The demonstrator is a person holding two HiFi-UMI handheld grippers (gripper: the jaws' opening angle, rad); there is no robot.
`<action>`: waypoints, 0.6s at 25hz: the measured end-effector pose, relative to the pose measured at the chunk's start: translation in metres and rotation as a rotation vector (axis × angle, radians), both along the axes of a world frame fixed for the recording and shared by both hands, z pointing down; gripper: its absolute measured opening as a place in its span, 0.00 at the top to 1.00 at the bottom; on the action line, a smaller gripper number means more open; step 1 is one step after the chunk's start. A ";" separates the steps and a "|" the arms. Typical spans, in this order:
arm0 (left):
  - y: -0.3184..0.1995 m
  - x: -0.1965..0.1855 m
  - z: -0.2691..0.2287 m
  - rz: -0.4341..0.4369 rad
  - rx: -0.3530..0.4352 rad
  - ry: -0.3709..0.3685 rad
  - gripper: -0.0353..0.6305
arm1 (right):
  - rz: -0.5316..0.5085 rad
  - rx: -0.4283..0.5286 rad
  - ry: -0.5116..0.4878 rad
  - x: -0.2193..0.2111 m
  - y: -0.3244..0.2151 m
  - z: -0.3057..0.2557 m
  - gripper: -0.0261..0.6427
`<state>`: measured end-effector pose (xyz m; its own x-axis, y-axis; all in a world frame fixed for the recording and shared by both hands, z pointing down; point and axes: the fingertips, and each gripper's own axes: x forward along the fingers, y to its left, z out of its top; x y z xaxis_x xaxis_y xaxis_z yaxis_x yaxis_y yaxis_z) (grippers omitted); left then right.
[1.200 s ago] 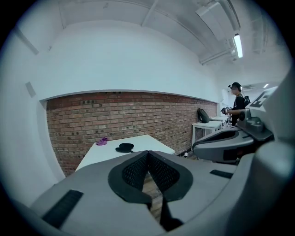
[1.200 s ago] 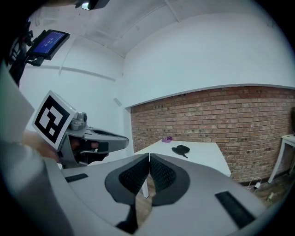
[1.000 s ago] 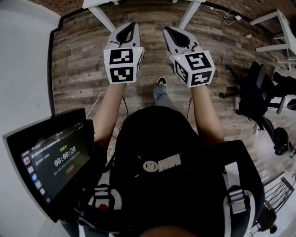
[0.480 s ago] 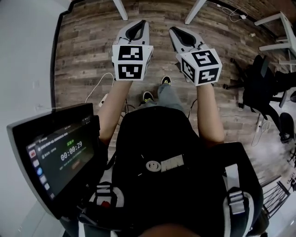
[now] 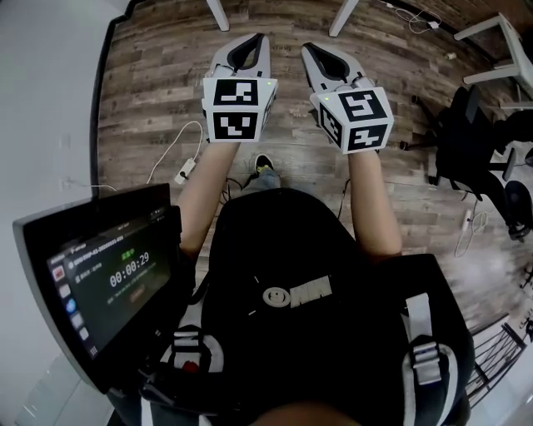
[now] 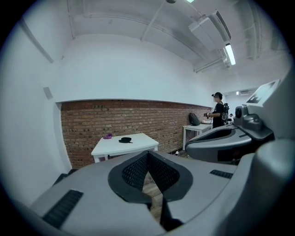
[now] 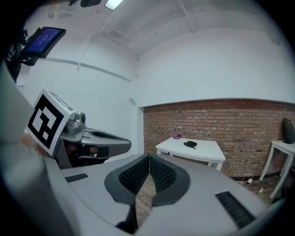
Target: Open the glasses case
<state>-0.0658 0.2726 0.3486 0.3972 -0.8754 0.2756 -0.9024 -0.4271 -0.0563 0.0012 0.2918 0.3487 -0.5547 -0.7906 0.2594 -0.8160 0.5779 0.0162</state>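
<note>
Glasses case [image 6: 125, 139]: where does it sit?

Far off, as a small dark shape on the white table [image 6: 138, 146] against the brick wall [image 6: 115, 120], with a purple thing [image 6: 107, 136] just beside it. Both gripper views show it, but it is too small to tell whether it is open or closed.

And the grippers?

The left gripper [image 5: 250, 42] and right gripper [image 5: 306, 50] are held out side by side above the wooden floor [image 5: 150, 100], well apart from that table. Each pair of jaws is closed, the ribbed pads meeting at the tips with nothing between them.

Any writing?

The screen [image 5: 108, 279] at the person's left shows a timer reading 00:00:29. The smaller lines above it are too blurred to read. The black pack [image 5: 275, 250] on the chest bears a pale round emblem and blocky letters I cannot make out. The marker cubes [image 5: 239, 108] carry only black-and-white square patterns.

What differs from a second ago?

The timer then read 00:00:28. The white legs [image 5: 218, 12] at the top of the head view have slid almost out of sight. A plug strip [image 5: 185, 172] with its cable now lies in view on the floor at the left, and the shoe [image 5: 263, 162] shows further left. The jaws were closed then too.
</note>
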 end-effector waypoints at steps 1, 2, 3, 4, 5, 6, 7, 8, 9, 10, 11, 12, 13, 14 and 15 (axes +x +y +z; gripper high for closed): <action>0.009 0.003 -0.002 -0.005 0.004 0.001 0.94 | 0.009 0.016 0.005 0.003 0.009 -0.002 0.95; 0.019 0.007 -0.003 -0.009 0.009 0.002 0.94 | 0.012 0.030 0.017 0.006 0.019 -0.004 0.95; 0.030 0.010 -0.004 -0.012 0.014 0.002 0.94 | 0.012 0.042 0.028 0.009 0.030 -0.006 0.95; 0.040 0.015 -0.006 -0.014 0.019 0.001 0.94 | 0.011 0.052 0.034 0.013 0.041 -0.009 0.95; 0.051 0.020 -0.007 -0.016 0.024 0.000 0.94 | 0.011 0.059 0.033 0.018 0.052 -0.011 0.95; 0.062 0.025 -0.008 -0.016 0.026 -0.002 0.94 | 0.012 0.064 0.026 0.024 0.063 -0.013 0.95; 0.074 0.030 -0.009 -0.015 0.027 -0.003 0.94 | 0.014 0.065 0.017 0.030 0.074 -0.014 0.95; 0.087 0.035 -0.008 -0.013 0.026 -0.004 0.94 | 0.015 0.066 0.007 0.035 0.086 -0.015 0.95; 0.099 0.040 -0.008 -0.012 0.025 -0.007 0.94 | 0.016 0.066 -0.002 0.040 0.097 -0.015 0.95; 0.110 0.044 -0.007 -0.012 0.025 -0.008 0.94 | 0.017 0.066 -0.006 0.045 0.106 -0.014 0.95; 0.119 0.049 -0.008 -0.015 0.026 -0.009 0.94 | 0.020 0.065 -0.008 0.049 0.114 -0.014 0.95; 0.129 0.053 -0.008 -0.016 0.026 -0.011 0.94 | 0.025 0.063 -0.011 0.052 0.121 -0.013 0.95; 0.138 0.056 -0.009 -0.016 0.027 -0.017 0.94 | 0.029 0.060 -0.016 0.055 0.129 -0.013 0.95; 0.148 0.059 -0.010 -0.016 0.032 -0.026 0.94 | 0.031 0.060 -0.023 0.056 0.137 -0.013 0.95; 0.156 0.060 -0.012 -0.015 0.042 -0.036 0.94 | 0.030 0.064 -0.031 0.056 0.145 -0.014 0.95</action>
